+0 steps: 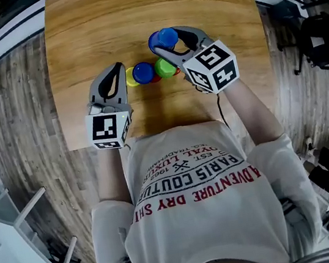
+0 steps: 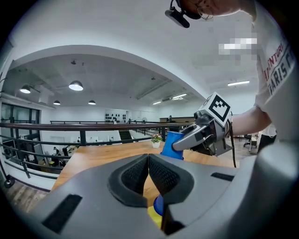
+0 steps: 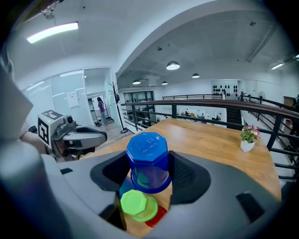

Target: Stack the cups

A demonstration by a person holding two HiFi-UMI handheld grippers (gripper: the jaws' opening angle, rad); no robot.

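The blue cup point(image 3: 148, 162) is upside down between the jaws of the right gripper point(image 1: 169, 41). It is off the table point(image 1: 103, 20), raised above and just behind the green cup point(image 3: 134, 203). It looks like thin moulded plastic with an eight-sided base, so it is likely light, stiff and rather slick. Its wall tapers, and a grip high up near the base could slide off. The better hold is across the wall at mid-height, flat pads on opposite facets, with only modest pressure, since a hollow cup may flex or pop out. That is about where the pads sit now. The jaws stand wide, one on each side of the wall, and appear to press on it with nothing else between them.

The left gripper point(image 2: 148, 163) has its jaws brought together, tips touching, and holds nothing. It hangs left of the green cup, over the yellow cup point(image 1: 130, 77).

All the other cups stand inverted in a row with the green cup. A red cup point(image 3: 160, 215) is just beside it on its right. The other blue cup point(image 1: 143, 72) is on its left, and the yellow cup is beyond that.
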